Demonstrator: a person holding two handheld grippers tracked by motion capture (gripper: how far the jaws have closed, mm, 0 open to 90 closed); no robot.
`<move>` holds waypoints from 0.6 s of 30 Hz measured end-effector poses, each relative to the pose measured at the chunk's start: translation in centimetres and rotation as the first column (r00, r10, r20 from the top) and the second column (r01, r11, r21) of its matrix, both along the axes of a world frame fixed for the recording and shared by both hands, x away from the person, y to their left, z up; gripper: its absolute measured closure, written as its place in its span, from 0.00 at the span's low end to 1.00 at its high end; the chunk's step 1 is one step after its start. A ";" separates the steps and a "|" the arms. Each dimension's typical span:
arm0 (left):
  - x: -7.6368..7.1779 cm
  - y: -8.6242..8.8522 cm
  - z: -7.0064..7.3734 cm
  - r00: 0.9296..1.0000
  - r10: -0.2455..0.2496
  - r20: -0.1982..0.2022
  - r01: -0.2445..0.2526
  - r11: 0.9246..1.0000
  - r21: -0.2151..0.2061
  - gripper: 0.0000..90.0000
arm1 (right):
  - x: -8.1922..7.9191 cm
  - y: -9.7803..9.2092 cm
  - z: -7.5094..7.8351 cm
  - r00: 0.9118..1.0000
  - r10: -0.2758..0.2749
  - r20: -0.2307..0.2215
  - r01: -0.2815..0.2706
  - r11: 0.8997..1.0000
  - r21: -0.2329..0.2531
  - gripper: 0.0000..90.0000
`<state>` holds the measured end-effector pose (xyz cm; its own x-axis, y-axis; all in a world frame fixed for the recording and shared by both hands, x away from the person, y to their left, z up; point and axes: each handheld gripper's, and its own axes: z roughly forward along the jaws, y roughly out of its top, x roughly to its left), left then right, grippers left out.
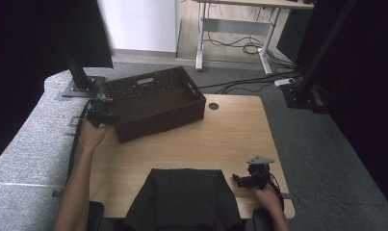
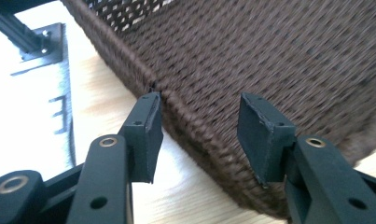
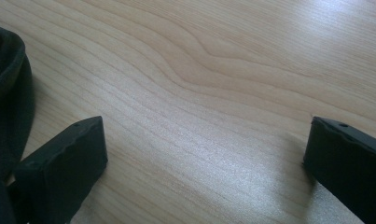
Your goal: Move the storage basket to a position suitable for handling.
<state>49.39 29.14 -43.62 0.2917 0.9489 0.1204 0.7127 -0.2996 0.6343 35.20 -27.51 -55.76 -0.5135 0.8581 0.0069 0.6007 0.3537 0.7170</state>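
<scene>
Wickerwork makes up the biggest thing on the table [image 1: 239, 139]: a dark brown woven basket [image 1: 155, 101], rectangular and open-topped, sitting directly ahead of the left gripper [image 1: 102, 115], with its near corner reaching in between that gripper's parted jaws. In the left gripper view the jaws stand spread on either side of the basket's rolled rim [image 2: 195, 126], one outside the wall and one over the inside, not yet pressed on it. The basket looks light for its bulk and fairly stiff, though the weave will likely give a little under a pinch; its rough surface should hold well against the pads, so slipping seems a small worry. The thick rim at the corner, or the cut-out handle [image 1: 145, 81] in the far wall, are probably the soundest places to grip, since a hold low on the wall would tilt it. Next in size is a folded black cloth [image 1: 182, 197], lying just to the left of the right gripper [image 1: 247, 180]; it is soft and limp and would sag from any single pinch. The right gripper's jaws are wide apart over bare wood, holding nothing.
</scene>
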 end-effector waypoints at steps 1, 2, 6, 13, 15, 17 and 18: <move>0.0 0.0 -0.2 1.000 0.004 -0.002 -0.004 1.000 -0.002 0.53 | 0.0 0.0 0.0 1.000 0.000 0.000 0.000 1.000 0.000 0.00; 0.0 0.1 -0.3 1.000 0.009 0.002 -0.009 1.000 -0.013 0.54 | 0.0 0.0 0.0 1.000 0.000 0.000 0.000 1.000 0.000 0.00; -0.2 -0.1 -0.4 1.000 0.012 0.023 -0.012 1.000 -0.002 0.60 | 0.0 0.0 0.0 1.000 0.000 0.000 0.000 1.000 0.000 0.00; -0.2 -0.2 -0.5 0.999 0.030 0.022 -0.030 1.000 0.010 0.66 | 0.0 0.0 0.0 1.000 0.000 0.000 0.000 1.000 0.000 0.00; -0.2 -0.1 -0.5 0.999 0.035 0.019 -0.035 0.999 -0.008 0.67 | 0.0 0.0 0.0 1.000 0.000 0.000 0.000 1.000 0.000 0.00; -0.2 0.0 -0.6 0.999 0.043 0.021 -0.042 0.998 -0.041 0.70 | 0.0 0.0 0.0 1.000 0.000 0.000 0.000 1.000 0.000 0.00; -0.2 0.1 -0.7 0.999 0.044 0.022 -0.043 0.998 -0.055 0.71 | 0.0 0.0 0.0 1.000 0.000 0.000 0.000 1.000 0.000 0.00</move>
<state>49.18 29.27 -44.27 0.2479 0.9659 0.0748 0.7089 -0.2334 0.6656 35.20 -27.51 -55.76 -0.5135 0.8581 0.0069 0.6008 0.3537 0.7169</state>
